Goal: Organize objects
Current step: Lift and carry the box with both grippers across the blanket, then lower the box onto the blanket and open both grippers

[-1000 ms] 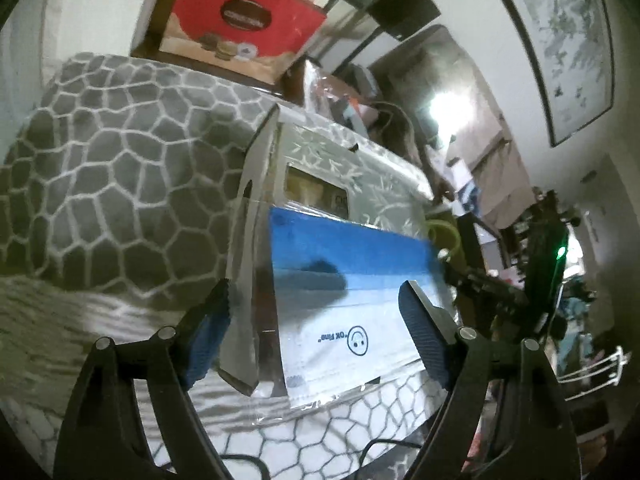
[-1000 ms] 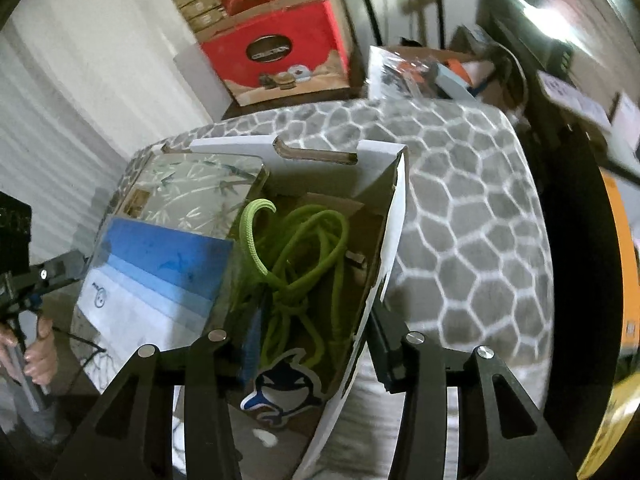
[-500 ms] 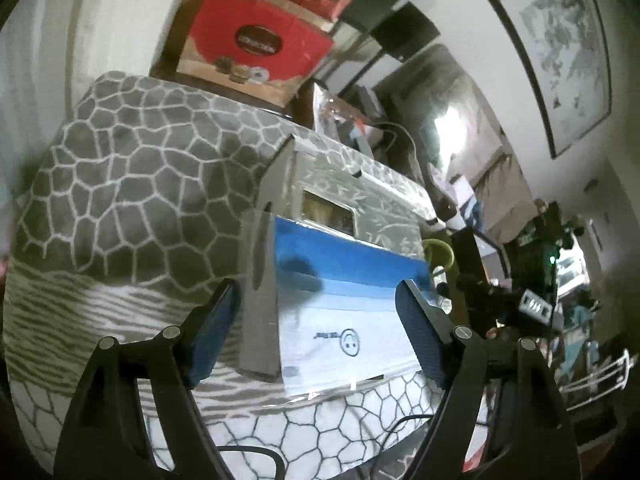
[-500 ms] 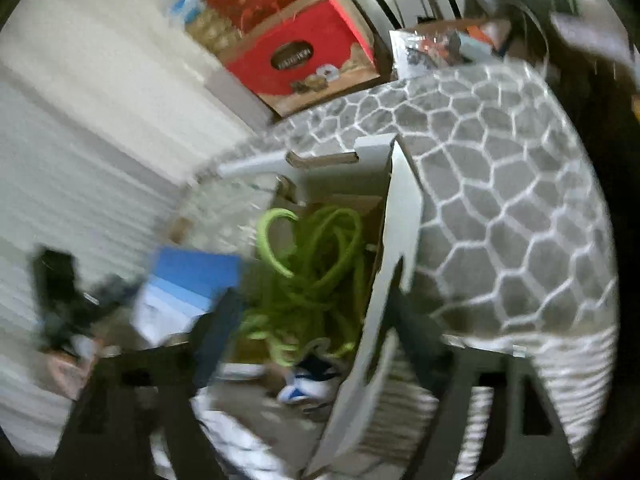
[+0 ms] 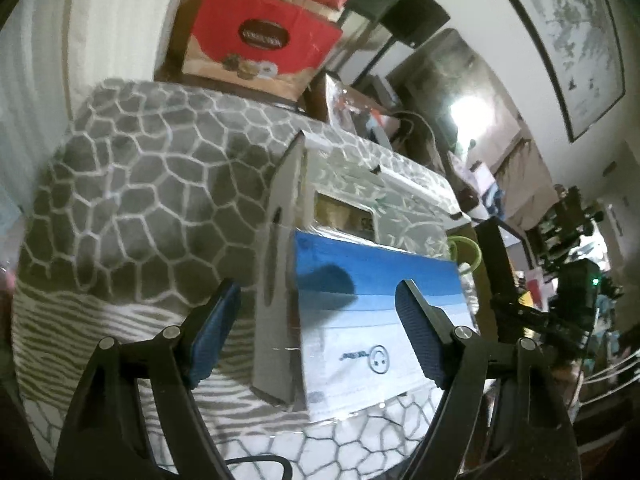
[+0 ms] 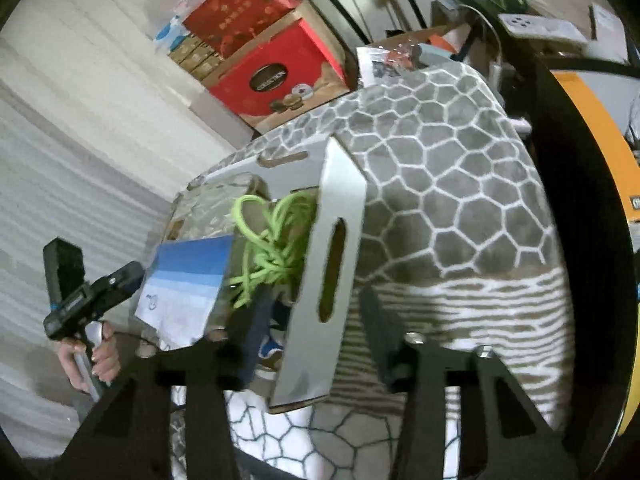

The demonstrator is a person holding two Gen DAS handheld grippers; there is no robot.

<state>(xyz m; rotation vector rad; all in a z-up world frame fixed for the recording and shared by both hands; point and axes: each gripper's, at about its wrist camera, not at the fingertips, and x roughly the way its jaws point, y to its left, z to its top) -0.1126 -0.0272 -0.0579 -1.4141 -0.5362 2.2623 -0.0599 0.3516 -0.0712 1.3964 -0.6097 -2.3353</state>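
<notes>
Right tool jaws just closing, now straddling box flap.

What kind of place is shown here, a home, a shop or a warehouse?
Most likely a lived-in room of a home, rather cluttered. A framed picture hangs on the wall, red gift boxes are stacked by the wall, and the cardboard box being filled stands on a soft patterned blanket.
</notes>
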